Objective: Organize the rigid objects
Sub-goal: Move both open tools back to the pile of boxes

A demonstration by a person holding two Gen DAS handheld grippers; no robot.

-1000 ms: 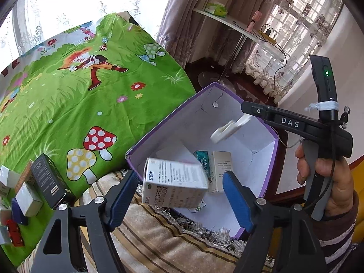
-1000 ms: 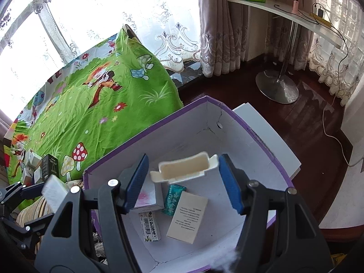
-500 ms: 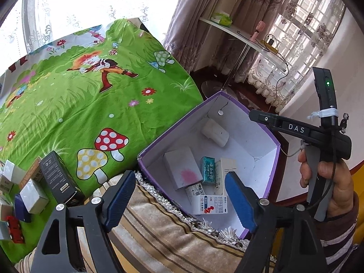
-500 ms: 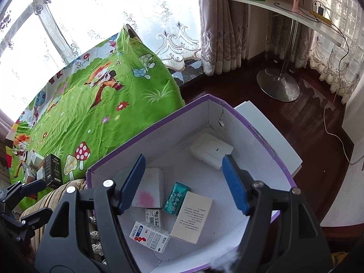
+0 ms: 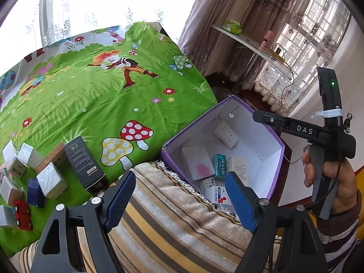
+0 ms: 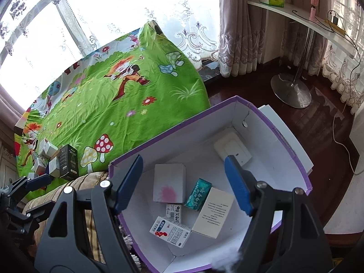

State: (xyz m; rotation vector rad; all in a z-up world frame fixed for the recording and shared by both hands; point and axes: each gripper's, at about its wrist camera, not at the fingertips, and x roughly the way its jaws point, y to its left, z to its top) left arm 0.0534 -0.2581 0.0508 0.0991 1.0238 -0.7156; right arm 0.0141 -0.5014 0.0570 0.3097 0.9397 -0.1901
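A purple box (image 5: 257, 141) with white walls (image 6: 177, 145) stands beside the striped cushion. In it lie a white carton with a pink stain (image 6: 169, 183), a teal pack (image 6: 198, 193), a cream carton (image 6: 212, 211), a red-and-blue carton (image 6: 170, 231) and a flat white device (image 6: 232, 151). My right gripper (image 6: 183, 184) hangs over the box; its jaws are opening and nothing is between them. My left gripper (image 5: 179, 200) is open and empty above the cushion at the box's left edge. More cartons (image 5: 49, 179), a black box (image 5: 84, 163) and a red toy car (image 5: 22, 213) lie on the green cloth.
The striped cushion (image 5: 173, 227) lies between the green cartoon cloth (image 5: 91, 104) and the purple box. A person's hand (image 5: 341, 182) holds the right gripper (image 5: 261, 118). Dark wooden floor, a stand's metal base (image 6: 291, 91) and a cable lie beyond the box.
The carton between my left jaws and the flat white device between my right jaws have dropped into the purple box. My left gripper has swung left, bringing the pile on the cloth into view.
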